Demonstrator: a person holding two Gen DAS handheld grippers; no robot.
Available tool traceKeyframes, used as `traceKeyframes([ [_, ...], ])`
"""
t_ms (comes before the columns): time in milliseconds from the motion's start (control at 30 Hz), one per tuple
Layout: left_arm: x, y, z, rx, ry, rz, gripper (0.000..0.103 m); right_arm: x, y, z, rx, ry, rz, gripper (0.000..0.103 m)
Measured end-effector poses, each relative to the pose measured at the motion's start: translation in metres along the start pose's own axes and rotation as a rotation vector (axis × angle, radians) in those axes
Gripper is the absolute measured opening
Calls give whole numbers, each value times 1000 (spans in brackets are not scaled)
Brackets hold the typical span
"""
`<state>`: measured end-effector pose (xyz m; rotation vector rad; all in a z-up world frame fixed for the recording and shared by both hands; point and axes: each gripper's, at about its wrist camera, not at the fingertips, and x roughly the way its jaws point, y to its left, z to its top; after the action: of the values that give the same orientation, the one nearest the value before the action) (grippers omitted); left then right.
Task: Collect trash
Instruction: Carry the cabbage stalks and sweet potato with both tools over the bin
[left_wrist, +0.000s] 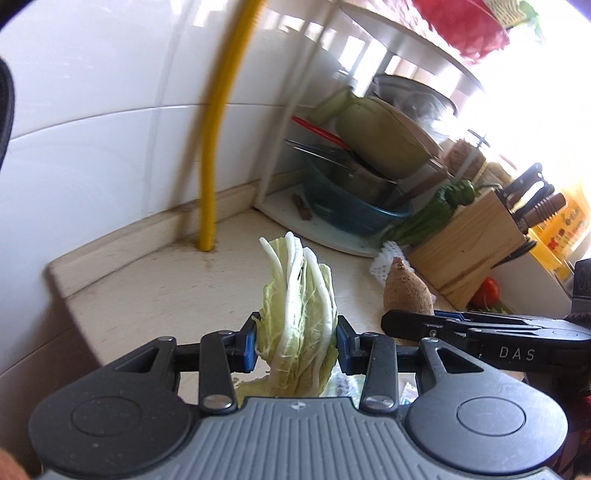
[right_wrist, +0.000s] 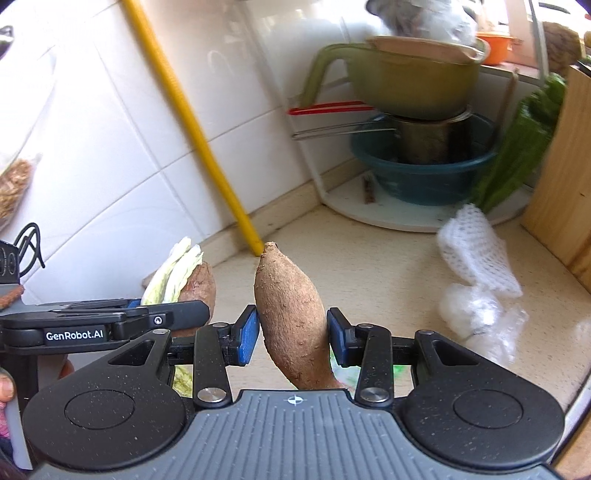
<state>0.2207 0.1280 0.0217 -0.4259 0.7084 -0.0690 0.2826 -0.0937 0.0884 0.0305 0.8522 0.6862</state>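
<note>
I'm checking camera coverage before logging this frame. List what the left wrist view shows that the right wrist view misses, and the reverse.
Only left wrist: knife block with knives, a tomato.

Only right wrist: crumpled plastic wrap, a second sweet potato behind the cabbage.

Both: left hand-held gripper shut on cabbage leaf, right hand-held gripper on sweet potato, yellow hose, foam net, stacked pots.

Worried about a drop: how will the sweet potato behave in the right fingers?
The sweet potato looks stiff and fairly heavy. Its tapered shape, tilted between the pads, might pivot or slip. Its rough skin probably helps grip.
</note>
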Motion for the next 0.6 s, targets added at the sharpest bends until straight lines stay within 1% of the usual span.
traceKeyframes([
  [167,-25,14,-17,-43,-19,86,37,7,22,-2,-41,22,80,48],
  [367,-54,37,-44,-116,-37,175,37,27,60,-13,-105,86,197,48],
  [500,-73,50,-56,-148,-52,204,37,36,85,-23,-138,126,246,48],
  [600,-88,57,-61,-155,-76,216,37,41,103,-29,-159,150,264,48],
])
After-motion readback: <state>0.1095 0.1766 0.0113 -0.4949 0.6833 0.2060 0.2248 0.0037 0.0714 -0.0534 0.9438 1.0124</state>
